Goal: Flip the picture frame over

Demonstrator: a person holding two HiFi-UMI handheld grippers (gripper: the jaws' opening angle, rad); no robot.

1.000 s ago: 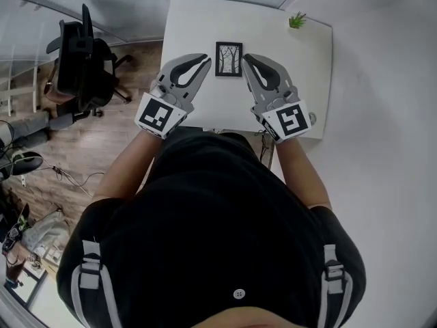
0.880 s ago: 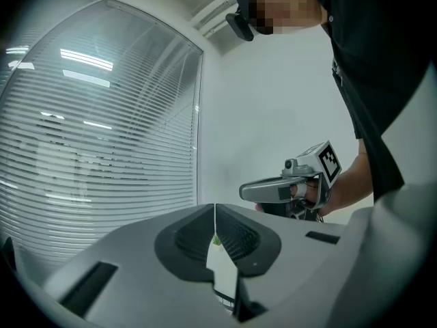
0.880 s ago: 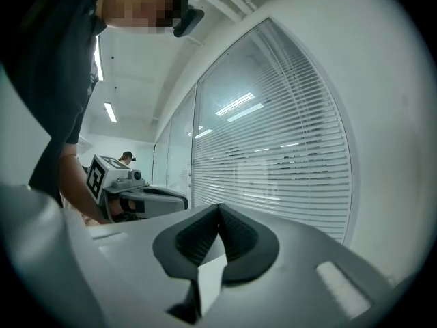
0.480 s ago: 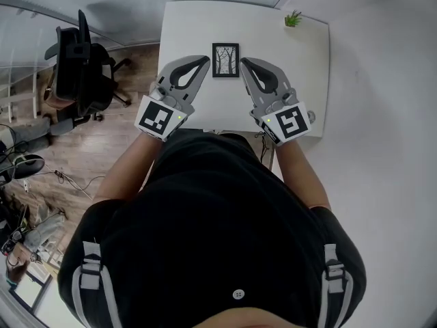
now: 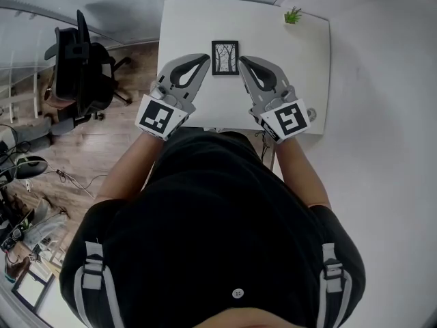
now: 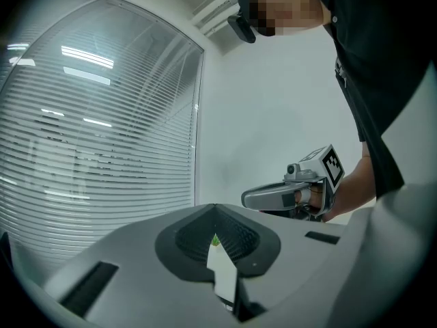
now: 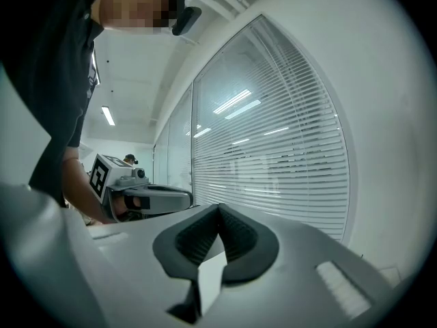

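A small black picture frame (image 5: 225, 57) with a tree drawing lies face up on the white table (image 5: 273, 46). My left gripper (image 5: 205, 59) is shut with nothing in it, its tip just left of the frame. My right gripper (image 5: 241, 61) is also shut and empty, its tip just right of the frame's near corner. In the left gripper view the jaws (image 6: 216, 214) meet at the tip, and the right gripper (image 6: 290, 193) shows beyond them. The right gripper view has closed jaws (image 7: 218, 214) too, with the left gripper (image 7: 147, 198) beside. Neither gripper view shows the frame.
A small green potted plant (image 5: 292, 16) stands at the table's far right corner. A black office chair (image 5: 82, 60) is on the wooden floor to the left. Slatted window blinds (image 6: 95, 149) run along the far side, and a white wall lies to the right.
Both grippers' jaws have closed the last bit. Their tips stay on either side of the frame, which lies as before.
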